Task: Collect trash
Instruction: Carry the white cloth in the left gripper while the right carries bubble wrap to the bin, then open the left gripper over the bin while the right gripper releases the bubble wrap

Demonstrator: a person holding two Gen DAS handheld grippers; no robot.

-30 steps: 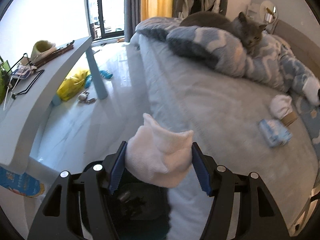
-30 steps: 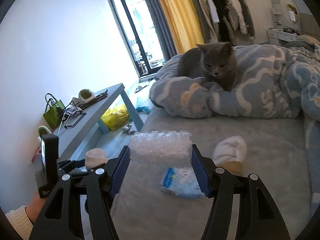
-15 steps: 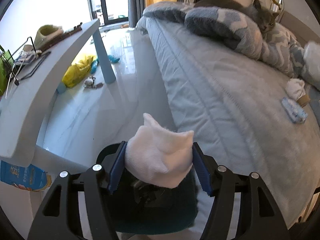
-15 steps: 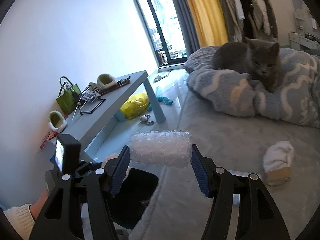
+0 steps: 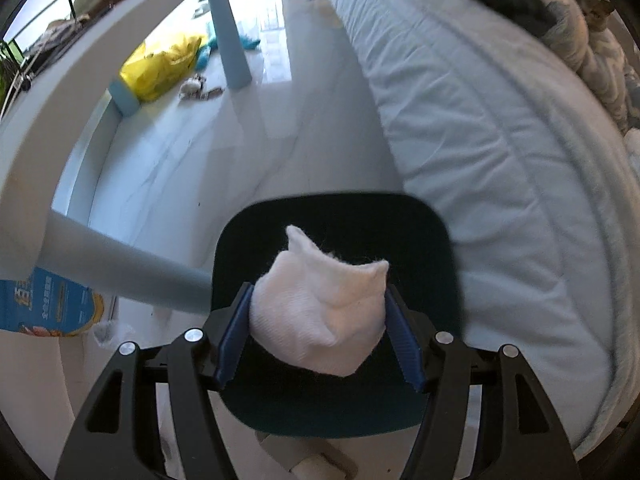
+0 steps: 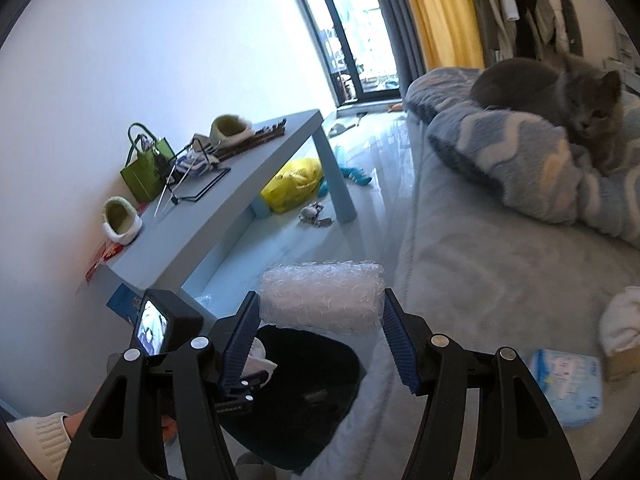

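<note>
Since a second ago the left wrist view has tipped down from bed and cat to look into the dark, round-cornered trash bin [image 5: 336, 248] on the floor. Left gripper [image 5: 318, 332], blue pads pressed on both sides of a crumpled white cloth wad [image 5: 320, 316], holds it directly over the bin's open mouth. Bin stands tight between the pale grey quilted bed edge [image 5: 500, 160] on the right and a light blue table leg [image 5: 120, 268] slanting in from the left; glossy white floor [image 5: 224, 152] runs clear beyond it to a yellow plastic bag [image 5: 164, 66]. Blue carton [image 5: 44, 304] under the table carries print, too blurred to read. Right wrist view: it has swung left off the bed toward the same bin [image 6: 304, 392]. Right gripper [image 6: 318, 328] clamps a roll of clear bubble wrap [image 6: 320, 298] crosswise between its pads, held above the bin's far rim and the bed edge. Left tool with its small lit screen [image 6: 154, 328] sits just left. Grey cat [image 6: 560, 88] lies on the patterned blanket; a pale blue tissue pack [image 6: 564, 384] on the bed, printing unreadable.
</note>
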